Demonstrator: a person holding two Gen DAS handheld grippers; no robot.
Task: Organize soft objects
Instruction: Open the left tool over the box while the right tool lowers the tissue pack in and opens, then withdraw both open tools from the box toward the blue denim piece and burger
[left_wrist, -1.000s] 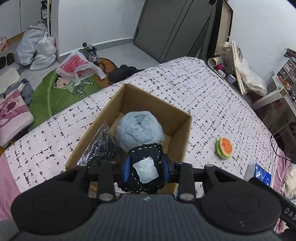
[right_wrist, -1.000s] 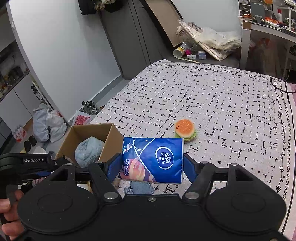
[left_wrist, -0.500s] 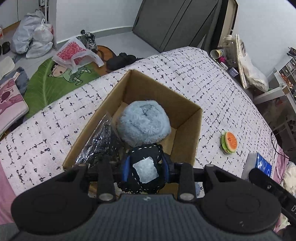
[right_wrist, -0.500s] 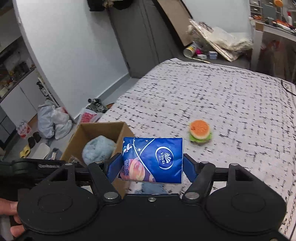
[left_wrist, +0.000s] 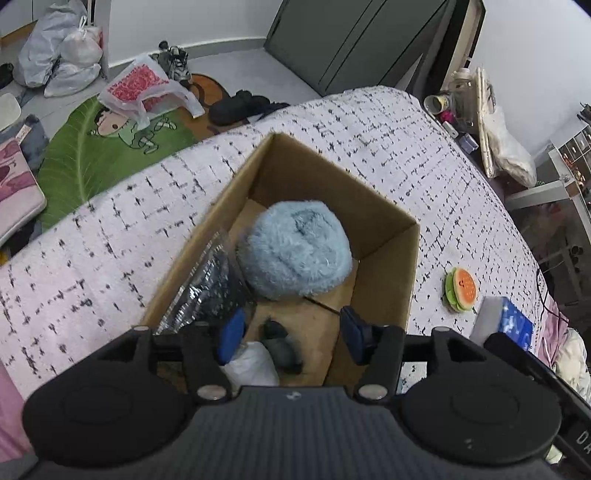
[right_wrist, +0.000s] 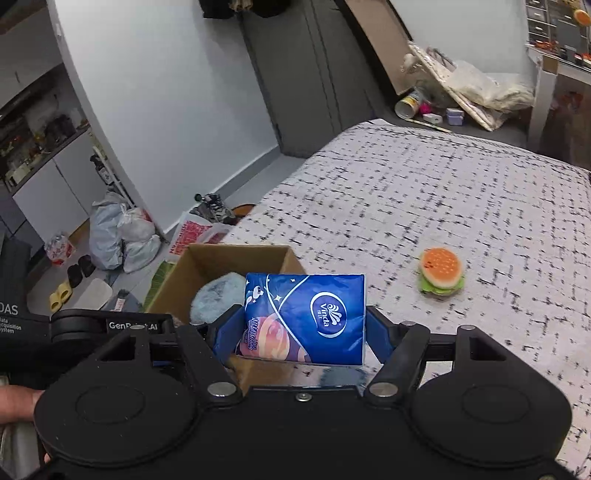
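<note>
Tissue pack (right_wrist: 304, 319) is getting pinched in the right gripper (right_wrist: 303, 332) next to the box (left_wrist: 384, 236), while the left gripper (left_wrist: 290, 334) is opening its jaws over the box with nothing between them.

The room is evenly and softly lit from overhead, with no hard shadows; the deepest shade sits inside the cardboard box (left_wrist: 384, 236) below my left tongs (left_wrist: 291, 332). My own black housings read nearly featureless. Both lenses bend walls and bed edges into curves toward the corners. Ahead of my right tongs (right_wrist: 299, 325) the bedspread (right_wrist: 461, 192) and burger toy (right_wrist: 441, 271) are smeared by motion, while the tissue pack (right_wrist: 306, 317) stays crisp. Clear plastic wrap (left_wrist: 207, 291) by my left pad glints.
</note>
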